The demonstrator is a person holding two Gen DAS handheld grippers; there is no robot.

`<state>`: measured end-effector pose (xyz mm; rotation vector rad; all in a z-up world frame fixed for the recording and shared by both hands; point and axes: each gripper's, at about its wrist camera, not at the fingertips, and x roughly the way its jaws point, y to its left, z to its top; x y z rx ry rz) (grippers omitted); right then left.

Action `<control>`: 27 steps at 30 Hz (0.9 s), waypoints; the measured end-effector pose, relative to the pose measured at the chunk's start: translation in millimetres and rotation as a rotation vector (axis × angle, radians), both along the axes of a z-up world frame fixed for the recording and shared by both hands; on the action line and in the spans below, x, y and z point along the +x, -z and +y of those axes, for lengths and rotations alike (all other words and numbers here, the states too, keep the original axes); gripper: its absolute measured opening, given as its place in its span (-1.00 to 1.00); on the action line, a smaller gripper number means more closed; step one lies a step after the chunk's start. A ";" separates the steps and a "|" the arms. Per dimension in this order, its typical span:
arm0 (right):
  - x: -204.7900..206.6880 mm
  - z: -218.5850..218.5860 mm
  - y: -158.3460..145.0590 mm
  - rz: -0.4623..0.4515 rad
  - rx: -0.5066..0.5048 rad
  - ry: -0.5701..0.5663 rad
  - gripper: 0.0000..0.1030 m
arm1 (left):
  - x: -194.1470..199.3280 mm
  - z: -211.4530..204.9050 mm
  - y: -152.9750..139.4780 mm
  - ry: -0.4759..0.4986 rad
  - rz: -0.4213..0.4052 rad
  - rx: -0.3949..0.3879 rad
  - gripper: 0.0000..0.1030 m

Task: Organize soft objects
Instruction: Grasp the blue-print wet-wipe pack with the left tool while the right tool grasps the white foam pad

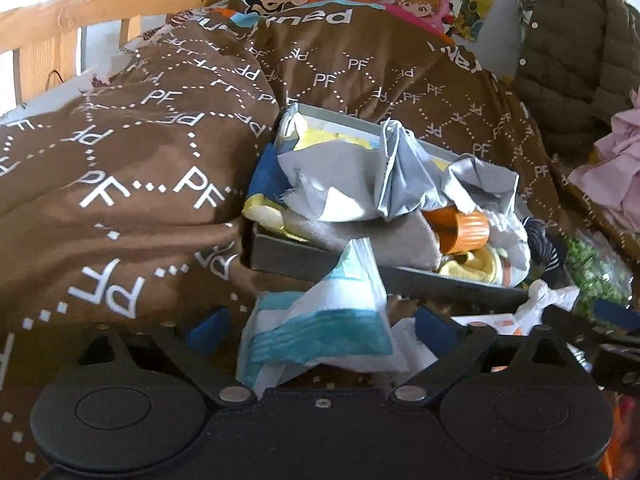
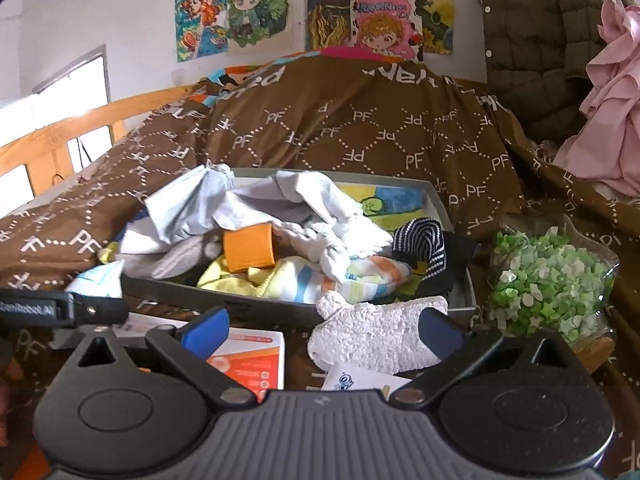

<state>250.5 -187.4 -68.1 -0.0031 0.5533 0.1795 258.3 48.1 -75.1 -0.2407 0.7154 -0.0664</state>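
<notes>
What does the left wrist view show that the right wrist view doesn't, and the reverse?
Only the left wrist view: the open left gripper straddling a white and teal cloth without pinching it. Only the right wrist view: the open right gripper around a white fuzzy sock, and an orange and white carton. Both: the grey box of soft items, its orange cup, the brown quilt.

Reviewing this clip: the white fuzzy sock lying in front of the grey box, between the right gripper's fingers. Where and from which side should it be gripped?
Probably across the middle of the white fuzzy sock, coming straight down and forward from the near side. It lies flat and crosswise before the grey box, and the open right gripper already straddles it, so closing there should gather enough soft fabric.
</notes>
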 end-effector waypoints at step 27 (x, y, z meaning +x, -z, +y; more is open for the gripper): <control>27.0 28.5 21.7 -0.046 -0.301 -0.007 0.35 | -12.3 -29.3 -14.0 0.178 -0.150 0.010 0.09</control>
